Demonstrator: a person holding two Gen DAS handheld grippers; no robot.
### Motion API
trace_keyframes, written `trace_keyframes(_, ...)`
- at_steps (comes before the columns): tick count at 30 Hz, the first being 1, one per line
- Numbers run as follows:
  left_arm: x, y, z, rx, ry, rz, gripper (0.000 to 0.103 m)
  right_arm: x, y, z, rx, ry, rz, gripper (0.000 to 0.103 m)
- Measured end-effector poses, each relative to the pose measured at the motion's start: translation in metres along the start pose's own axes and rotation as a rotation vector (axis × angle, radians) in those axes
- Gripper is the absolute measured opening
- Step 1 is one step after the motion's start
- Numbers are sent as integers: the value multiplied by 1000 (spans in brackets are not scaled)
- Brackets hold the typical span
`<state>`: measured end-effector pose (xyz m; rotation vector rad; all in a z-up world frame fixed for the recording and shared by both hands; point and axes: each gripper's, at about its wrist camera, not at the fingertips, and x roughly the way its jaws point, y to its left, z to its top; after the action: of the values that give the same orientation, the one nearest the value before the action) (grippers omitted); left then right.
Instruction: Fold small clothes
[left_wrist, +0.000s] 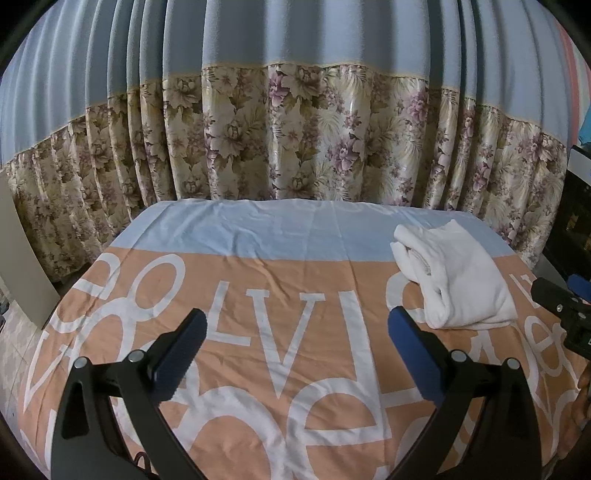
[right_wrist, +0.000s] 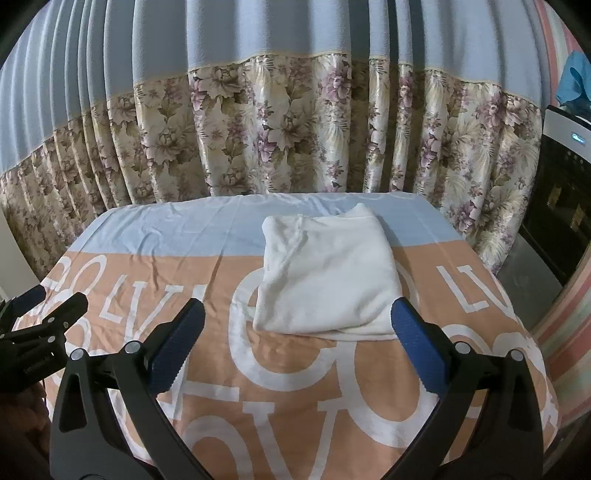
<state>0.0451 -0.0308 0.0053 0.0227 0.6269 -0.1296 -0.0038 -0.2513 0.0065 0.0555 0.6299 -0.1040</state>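
Note:
A white garment (right_wrist: 325, 273) lies folded into a rough rectangle on the table cover, towards the far right side; it also shows in the left wrist view (left_wrist: 454, 273). My right gripper (right_wrist: 297, 314) is open and empty, held just in front of the garment's near edge, with its right fingertip (right_wrist: 402, 314) by the garment's near right corner. My left gripper (left_wrist: 297, 321) is open and empty over the middle of the cover, left of the garment. It also shows at the left edge of the right wrist view (right_wrist: 44, 306).
The table is covered by a peach and light-blue cloth (left_wrist: 258, 280) with large white letters. A blue and floral curtain (left_wrist: 295, 129) hangs close behind the far edge. A dark appliance (right_wrist: 561, 199) stands at the right, a pale panel (left_wrist: 22, 251) at the left.

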Motion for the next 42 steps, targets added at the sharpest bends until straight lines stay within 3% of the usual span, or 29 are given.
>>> trace_keyframes(32, 2, 5, -6, -16, 6, 9, 99, 2, -4, -1, 4, 15, 11, 100)
trace_keyframes(42, 4, -7, -4, 17, -1, 58, 101, 3, -6, -2, 4, 17, 6, 100)
